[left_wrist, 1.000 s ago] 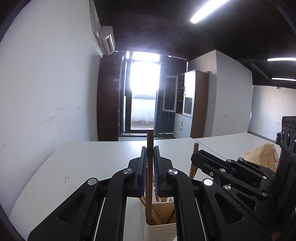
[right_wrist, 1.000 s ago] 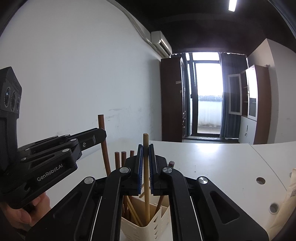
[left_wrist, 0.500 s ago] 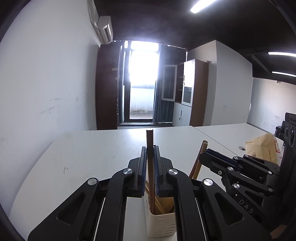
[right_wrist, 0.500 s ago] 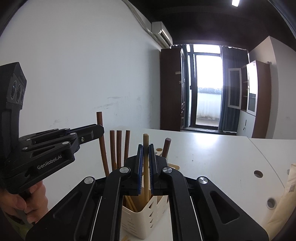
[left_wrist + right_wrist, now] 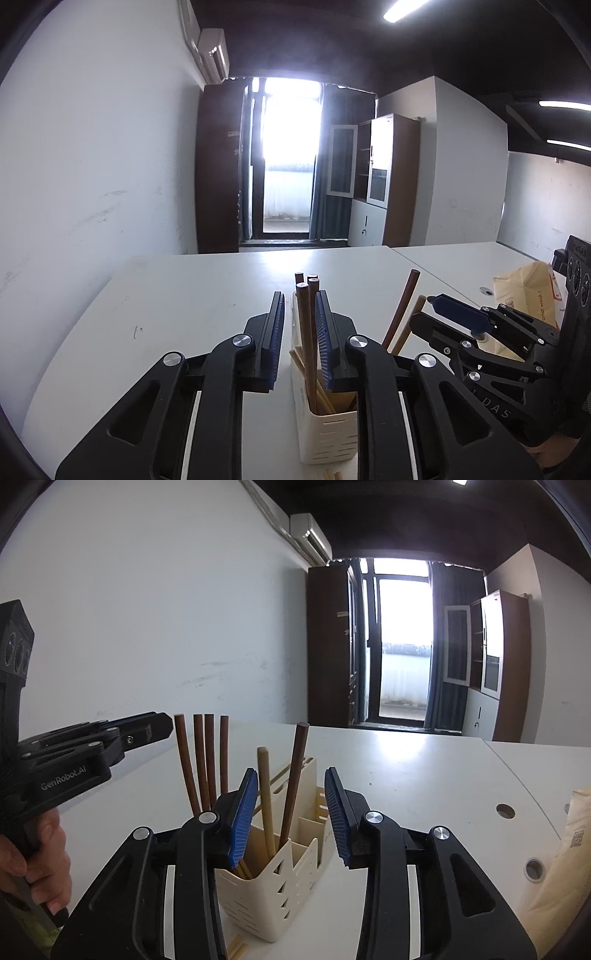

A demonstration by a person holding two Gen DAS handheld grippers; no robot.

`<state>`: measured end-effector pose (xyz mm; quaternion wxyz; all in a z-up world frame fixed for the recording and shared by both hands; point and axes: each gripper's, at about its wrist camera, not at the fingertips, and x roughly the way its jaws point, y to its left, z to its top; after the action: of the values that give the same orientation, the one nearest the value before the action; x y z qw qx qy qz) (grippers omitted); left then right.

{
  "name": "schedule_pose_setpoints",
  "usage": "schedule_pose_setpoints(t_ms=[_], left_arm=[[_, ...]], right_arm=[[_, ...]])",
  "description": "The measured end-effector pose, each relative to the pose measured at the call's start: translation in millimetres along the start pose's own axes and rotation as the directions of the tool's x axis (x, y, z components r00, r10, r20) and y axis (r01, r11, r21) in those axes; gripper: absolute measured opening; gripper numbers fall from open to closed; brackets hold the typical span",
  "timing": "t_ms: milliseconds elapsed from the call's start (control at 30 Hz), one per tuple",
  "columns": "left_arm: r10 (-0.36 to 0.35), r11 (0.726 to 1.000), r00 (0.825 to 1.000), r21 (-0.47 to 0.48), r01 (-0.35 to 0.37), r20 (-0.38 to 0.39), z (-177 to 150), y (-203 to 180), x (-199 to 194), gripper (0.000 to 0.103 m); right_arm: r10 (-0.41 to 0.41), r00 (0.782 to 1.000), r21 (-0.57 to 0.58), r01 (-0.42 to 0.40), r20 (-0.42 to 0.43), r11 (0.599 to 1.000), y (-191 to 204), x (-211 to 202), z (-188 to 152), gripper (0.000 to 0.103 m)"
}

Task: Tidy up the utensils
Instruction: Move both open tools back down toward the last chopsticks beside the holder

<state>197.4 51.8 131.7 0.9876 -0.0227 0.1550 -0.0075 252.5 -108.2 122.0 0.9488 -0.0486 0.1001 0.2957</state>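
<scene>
1. Cream plastic utensil holder (image 5: 327,424) stood near the table's (image 5: 177,306) front edge in your left wrist view; your left gripper's (image 5: 299,336) jaws were opening, gripping nothing, with dark chopsticks (image 5: 304,317) loose between the pads.
2. In your right wrist view, your right gripper's (image 5: 291,812) jaws were opening around a pale chopstick (image 5: 266,797) and a dark chopstick (image 5: 293,779), both standing free in the holder (image 5: 273,893).

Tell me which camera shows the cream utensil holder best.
The right wrist view: the cream utensil holder shows its dividers and slotted walls. In the left wrist view the holder sits mostly hidden between that gripper's fingers.
</scene>
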Motion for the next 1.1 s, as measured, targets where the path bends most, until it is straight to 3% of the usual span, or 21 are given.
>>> schedule_pose_setpoints(t_ms=[500,633,833,1100], left_arm=[[0.002,1.0,1.0,0.022,-0.002,-0.003,-4,-5,-16,0.028],[0.008,1.0,1.0,0.025,-0.008,-0.012,-9,-5,-23,0.033],[0.032,0.999,0.998,0.039,-0.029,-0.06,-22,-4,-23,0.036],[0.009,1.0,0.995,0.02,-0.007,-0.1,-49,-4,-24,0.041]], right_arm=[[0.007,1.0,-0.003,-0.008,-0.006,1.0,-2,-5,2,0.038],[0.01,1.0,-0.012,-0.01,0.001,1.0,-2,-10,3,0.043],[-0.012,1.0,-0.018,0.012,-0.007,1.0,-5,-21,-11,0.046],[-0.001,0.999,-0.007,0.001,-0.033,1.0,-5,-23,-32,0.051]])
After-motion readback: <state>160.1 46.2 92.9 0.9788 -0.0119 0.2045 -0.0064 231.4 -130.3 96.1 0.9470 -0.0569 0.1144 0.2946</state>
